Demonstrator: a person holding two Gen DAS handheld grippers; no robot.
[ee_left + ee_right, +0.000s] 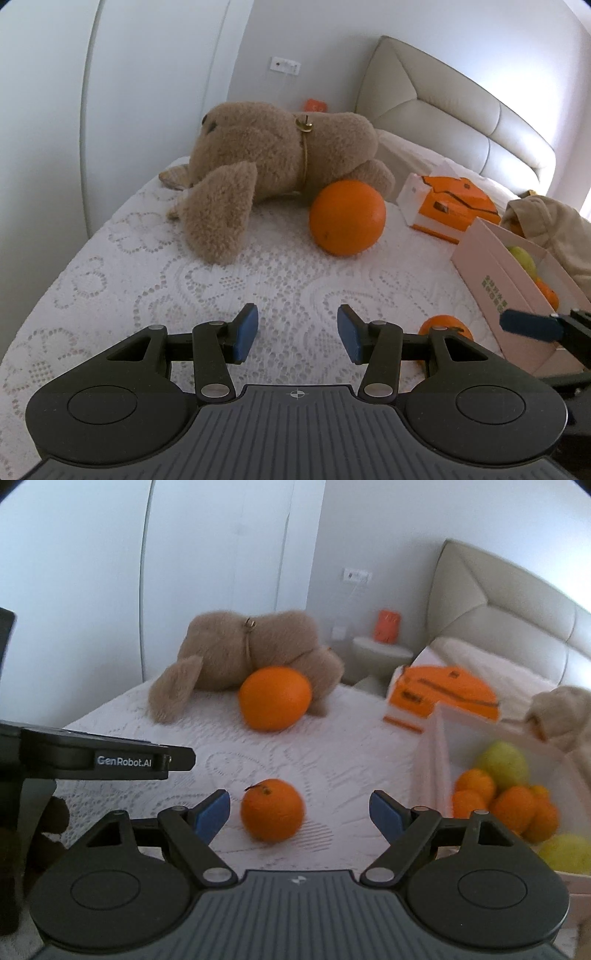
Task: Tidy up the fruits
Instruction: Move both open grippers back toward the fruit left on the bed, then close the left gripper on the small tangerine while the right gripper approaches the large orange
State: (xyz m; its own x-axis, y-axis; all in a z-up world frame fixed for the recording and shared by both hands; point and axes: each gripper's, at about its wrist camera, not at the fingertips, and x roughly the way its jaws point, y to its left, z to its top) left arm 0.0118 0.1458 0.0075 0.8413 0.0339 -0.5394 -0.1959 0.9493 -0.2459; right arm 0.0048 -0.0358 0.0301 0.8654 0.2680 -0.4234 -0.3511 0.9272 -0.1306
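Observation:
A big orange [347, 217] lies on the white lace bedspread against a brown plush dog [273, 158]; it also shows in the right wrist view [275, 703]. A small orange [272, 809] lies just ahead of my open, empty right gripper [299, 812], between the lines of its fingers; in the left wrist view it [445, 325] is partly hidden behind my finger. My left gripper [297, 332] is open and empty over bare bedspread. A pink box [491, 280] at the right holds several oranges [513, 808] and green-yellow fruits [504, 762].
An orange-and-white carton [448, 208] lies behind the box. A beige cloth [554, 225] lies at the far right. The padded headboard [454, 107] and a nightstand [382, 651] with an orange item stand behind. The bed's left edge [74, 254] drops off near the wall.

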